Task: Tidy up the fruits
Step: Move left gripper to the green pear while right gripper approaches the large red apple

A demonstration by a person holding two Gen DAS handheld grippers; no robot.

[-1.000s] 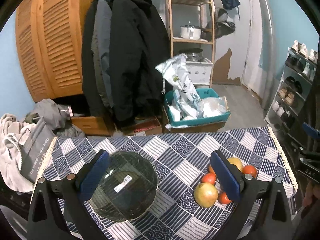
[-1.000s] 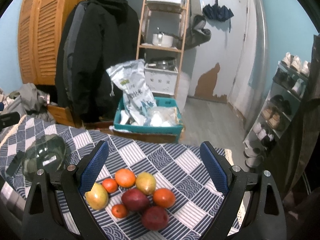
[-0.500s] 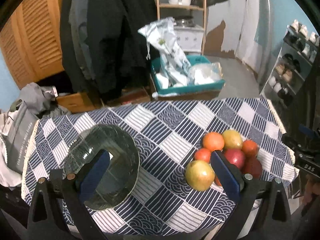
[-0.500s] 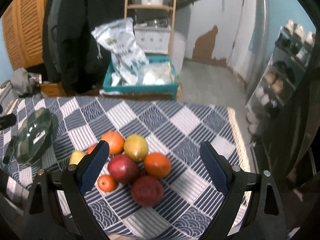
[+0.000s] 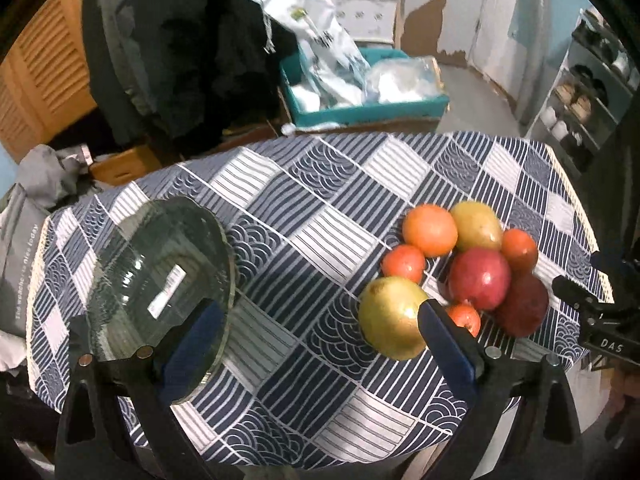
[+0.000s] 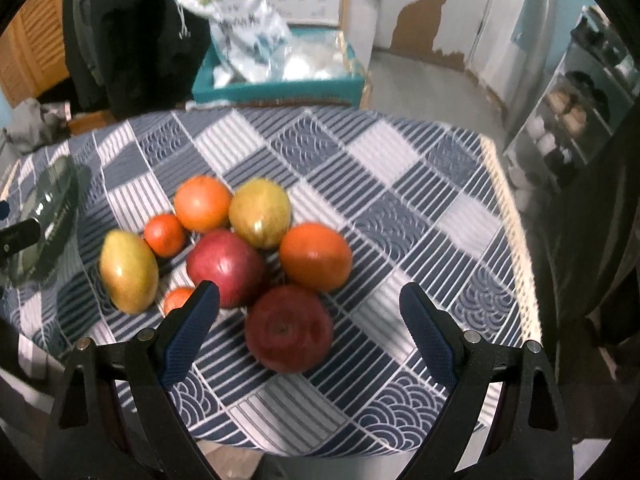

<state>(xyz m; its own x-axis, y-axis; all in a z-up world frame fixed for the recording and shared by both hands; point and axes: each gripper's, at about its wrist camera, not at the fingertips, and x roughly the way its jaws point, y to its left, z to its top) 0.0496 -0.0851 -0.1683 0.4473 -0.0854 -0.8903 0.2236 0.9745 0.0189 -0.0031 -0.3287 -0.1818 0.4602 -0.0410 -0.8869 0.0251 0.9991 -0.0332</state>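
Observation:
Several fruits lie heaped on the checked tablecloth (image 5: 312, 208) (image 6: 400, 184): a yellow-green mango (image 5: 390, 318) (image 6: 127, 270), a second mango (image 6: 260, 212), a red apple (image 6: 226, 266) (image 5: 480, 278), a darker red apple (image 6: 289, 328), oranges (image 6: 316, 256) (image 5: 430, 230) and small tangerines (image 6: 165, 234). A clear glass bowl (image 5: 160, 276) (image 6: 48, 216) stands at the cloth's left. My left gripper (image 5: 320, 344) hangs open above the cloth between bowl and fruit. My right gripper (image 6: 308, 332) is open, its fingers either side of the dark apple, above it.
Beyond the table a teal crate (image 5: 360, 104) holds plastic bags. Dark coats (image 5: 180, 40) hang at the back left, beside a wooden louvred door (image 5: 40, 72). A shoe rack (image 5: 592, 92) stands on the right. Grey clothes (image 5: 36, 184) lie at the left.
Both grippers have tilted down and moved closer over the table; bowl and fruit now look larger and nearer. The right gripper now frames the dark apple. Nothing has been picked up.

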